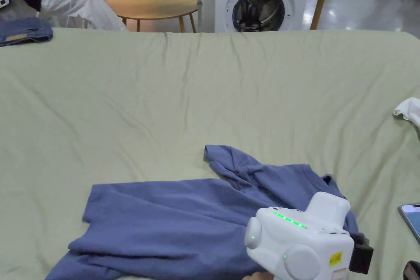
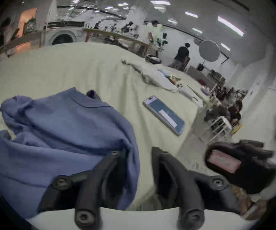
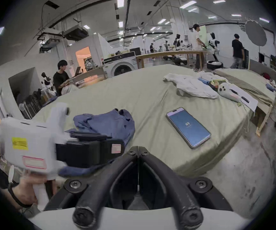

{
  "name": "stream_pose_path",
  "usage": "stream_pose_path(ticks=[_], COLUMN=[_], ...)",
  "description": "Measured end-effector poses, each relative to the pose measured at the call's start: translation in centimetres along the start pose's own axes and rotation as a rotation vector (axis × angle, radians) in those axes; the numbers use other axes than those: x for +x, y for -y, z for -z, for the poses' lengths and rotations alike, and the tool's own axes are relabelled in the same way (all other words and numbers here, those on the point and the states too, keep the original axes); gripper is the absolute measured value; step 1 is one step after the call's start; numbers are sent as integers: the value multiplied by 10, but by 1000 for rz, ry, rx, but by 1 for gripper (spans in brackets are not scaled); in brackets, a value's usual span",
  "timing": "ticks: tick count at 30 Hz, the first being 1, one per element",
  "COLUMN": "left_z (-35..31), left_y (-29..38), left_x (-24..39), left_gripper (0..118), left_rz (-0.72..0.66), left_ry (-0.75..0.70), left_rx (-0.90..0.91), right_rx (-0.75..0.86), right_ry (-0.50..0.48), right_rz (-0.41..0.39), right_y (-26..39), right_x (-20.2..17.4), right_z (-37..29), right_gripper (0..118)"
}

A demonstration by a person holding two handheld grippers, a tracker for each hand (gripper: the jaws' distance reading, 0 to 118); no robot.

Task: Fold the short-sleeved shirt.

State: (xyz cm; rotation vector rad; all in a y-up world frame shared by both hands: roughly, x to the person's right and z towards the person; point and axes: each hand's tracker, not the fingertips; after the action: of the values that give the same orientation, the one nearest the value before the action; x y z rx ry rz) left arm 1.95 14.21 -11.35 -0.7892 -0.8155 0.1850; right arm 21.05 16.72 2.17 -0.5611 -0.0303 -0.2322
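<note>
Blue shirt (image 1: pixel 172 219) lies bunched on the green bed (image 1: pixel 205 96), near the front edge. Left claw (image 2: pixel 138 152) gapes w/ one jaw under a fold, prob. to lift it. Right claw (image 3: pixel 138 150) is clenched on nothing, waiting beside.

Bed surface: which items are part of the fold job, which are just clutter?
Job:
blue short-sleeved shirt
left claw
right claw

Lying about:
phone
white garment
folded jeans
</note>
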Motion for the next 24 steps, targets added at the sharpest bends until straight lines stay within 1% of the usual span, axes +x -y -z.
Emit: stream_pose_path(ticks=[1,2,4,7,9,12,13,14,15,16,18,21,24], left_z=[-19,-36,-92,-180,-233,-291,-304,-315,-326,-335,-348,-357,-355], left_y=[-1,-4,-4,0,8,35,45,54,61,67,80,90,88], left_x=[-3,-4,-11,-25,-25,-27,-29,-31,-32,-32,-35,-40,-51], left_gripper=[43,43,43,43,43,43,41,35,20,0,0,0,0], left_rz=[-16,2,65,79,54,94,100,96,76,44,0,-27,-34], left_ry=[-18,-47,-189,-363,-505,-697,-741,-764,-786,-814,-829,-848,-887], left_rx=[37,83,184,336,459,588,593,580,556,533,554,518,428], right_rx=[3,8,30,97,129,155,163,172,180,184,185,167,158], right_ry=[-8,-18,-42,-72,-96,-135,-150,-170,-185,-193,-212,-215,-202], right_rz=[-7,-26,-88,-159,-182,-210,-224,-239,-252,-259,-266,-281,-268], right_y=[-1,-3,-8,-14,-20,-32,-36,-38,-40,-41,-39,-38,-40], right_x=[-2,-6,-13,-26,-33,-47,-53,-57,-61,-64,-68,-73,-75], right_z=[0,-1,-5,-15,-18,-20,-20,-21,-21,-20,-17,-10,-6], right_gripper=[0,0,0,0,0,0,0,0,0,0,0,0,0])
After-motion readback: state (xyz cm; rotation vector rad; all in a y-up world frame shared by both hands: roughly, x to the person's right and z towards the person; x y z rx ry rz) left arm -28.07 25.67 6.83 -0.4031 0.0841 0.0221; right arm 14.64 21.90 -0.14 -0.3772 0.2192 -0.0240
